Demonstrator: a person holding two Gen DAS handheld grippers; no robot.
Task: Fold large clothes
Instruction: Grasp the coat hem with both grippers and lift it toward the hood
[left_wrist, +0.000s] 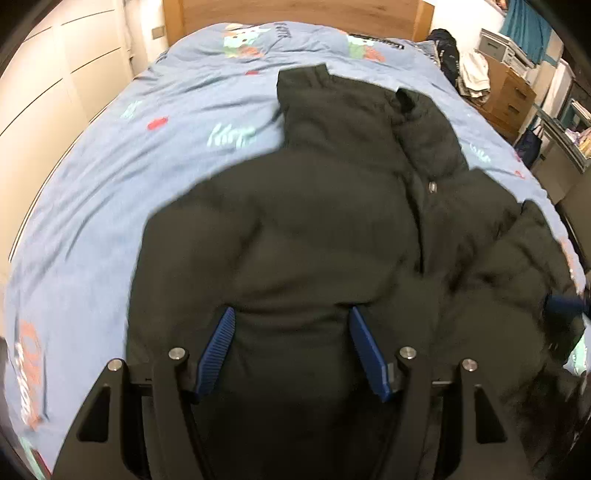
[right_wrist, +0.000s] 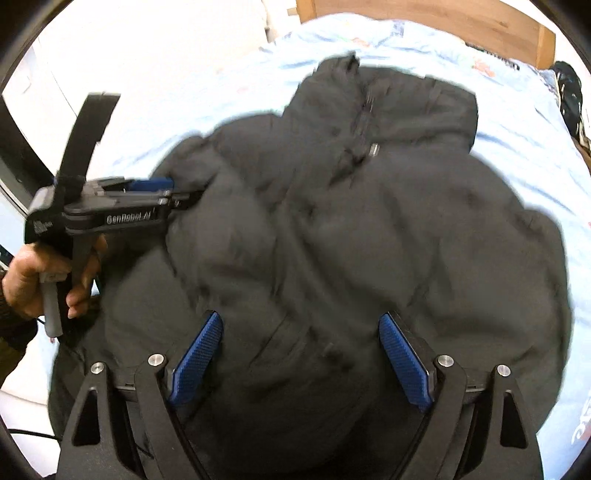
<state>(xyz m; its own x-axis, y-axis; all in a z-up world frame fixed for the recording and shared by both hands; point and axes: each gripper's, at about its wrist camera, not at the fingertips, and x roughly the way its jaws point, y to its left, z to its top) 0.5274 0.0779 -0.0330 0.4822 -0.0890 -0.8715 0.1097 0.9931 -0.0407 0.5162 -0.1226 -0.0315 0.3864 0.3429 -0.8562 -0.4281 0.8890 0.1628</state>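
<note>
Left wrist view: black padded jacket (left_wrist: 314, 221), lying spread across the blue printed bedcover (left_wrist: 110, 184), collar at the end away from the fingers. Left gripper (left_wrist: 291, 317): jaws parted, fabric beneath and between them, pads apparently not pressing, nothing held. Right gripper (right_wrist: 301, 321): jaws wide, poised over the jacket's near portion, empty. A hand (right_wrist: 40, 273) holds the left tool at the jacket's side. Judgement: spread out, probably to ease folding; fold apparently not begun.
</note>
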